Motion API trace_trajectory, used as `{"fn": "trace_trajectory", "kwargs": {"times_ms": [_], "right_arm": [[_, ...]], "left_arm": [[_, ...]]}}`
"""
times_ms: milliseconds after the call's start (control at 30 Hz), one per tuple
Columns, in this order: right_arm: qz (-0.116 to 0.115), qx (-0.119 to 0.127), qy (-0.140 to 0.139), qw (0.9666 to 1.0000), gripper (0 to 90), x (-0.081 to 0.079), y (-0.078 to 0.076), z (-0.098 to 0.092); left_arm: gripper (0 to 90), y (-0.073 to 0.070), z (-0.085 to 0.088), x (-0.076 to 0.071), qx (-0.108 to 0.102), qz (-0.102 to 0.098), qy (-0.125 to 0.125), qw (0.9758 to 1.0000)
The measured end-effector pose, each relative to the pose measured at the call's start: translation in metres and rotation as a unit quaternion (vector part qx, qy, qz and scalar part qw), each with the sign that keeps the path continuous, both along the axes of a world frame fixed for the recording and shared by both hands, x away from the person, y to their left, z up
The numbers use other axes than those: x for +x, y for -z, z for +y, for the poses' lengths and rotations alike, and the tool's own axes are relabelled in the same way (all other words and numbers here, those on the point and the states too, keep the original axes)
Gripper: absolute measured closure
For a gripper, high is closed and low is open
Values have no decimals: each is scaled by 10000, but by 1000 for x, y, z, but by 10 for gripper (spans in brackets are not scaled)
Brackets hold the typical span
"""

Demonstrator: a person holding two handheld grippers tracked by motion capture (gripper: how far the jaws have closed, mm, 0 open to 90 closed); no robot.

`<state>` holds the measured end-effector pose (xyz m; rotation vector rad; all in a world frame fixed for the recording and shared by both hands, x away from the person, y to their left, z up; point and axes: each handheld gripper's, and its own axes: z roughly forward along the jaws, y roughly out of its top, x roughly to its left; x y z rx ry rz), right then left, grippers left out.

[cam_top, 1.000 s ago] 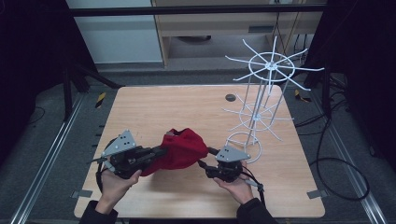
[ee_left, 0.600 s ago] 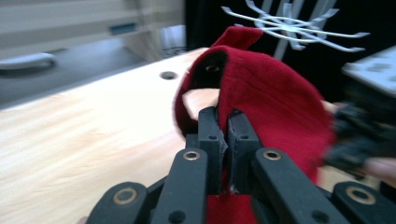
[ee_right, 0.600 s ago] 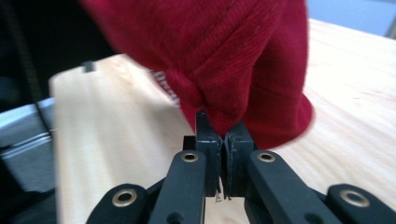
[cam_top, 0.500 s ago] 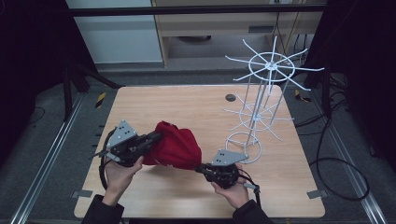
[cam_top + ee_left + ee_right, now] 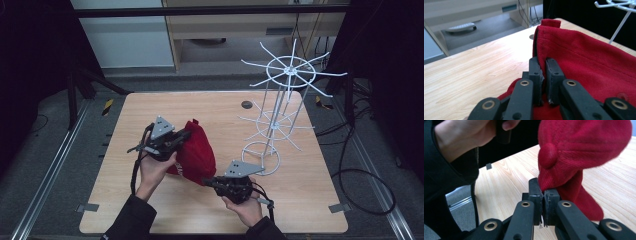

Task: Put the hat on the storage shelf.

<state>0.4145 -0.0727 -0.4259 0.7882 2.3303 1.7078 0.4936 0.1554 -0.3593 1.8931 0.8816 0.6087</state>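
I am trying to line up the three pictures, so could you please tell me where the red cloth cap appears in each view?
High view: the red cloth cap is at table centre-left, between the left gripper and right gripper.
Left gripper view: it spreads right of centre, its edge pinched in the jaws.
Right gripper view: it hangs at upper right, its lower edge in the jaws.
Shared landmark: the wooden table.

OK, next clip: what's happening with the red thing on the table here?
A person holds a red cap between two hand-held grippers above a wooden table. The left hand-held gripper is clamped on the cap's upper edge, and the right hand-held gripper pinches its lower edge, so it hangs stretched between them. A white wire display rack stands to the right, with nothing hung on it.
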Motion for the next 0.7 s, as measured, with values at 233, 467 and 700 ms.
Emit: {"fn": "trace_trajectory", "kwargs": {"times_ms": [233, 467, 700], "right_arm": [[86, 21, 8, 10000, 877, -1, -2, -1], [369, -273, 135, 9989, 876, 5, 11, 0], [489, -503, 329, 9970, 869, 10, 24, 10]], "left_arm": [[851, 18, -12, 12, 316, 366, 11, 9988], [851, 61, 5, 21, 331, 895, -44, 9954], [804, 75, 11, 28, 583, 999, -82, 9933]]}}
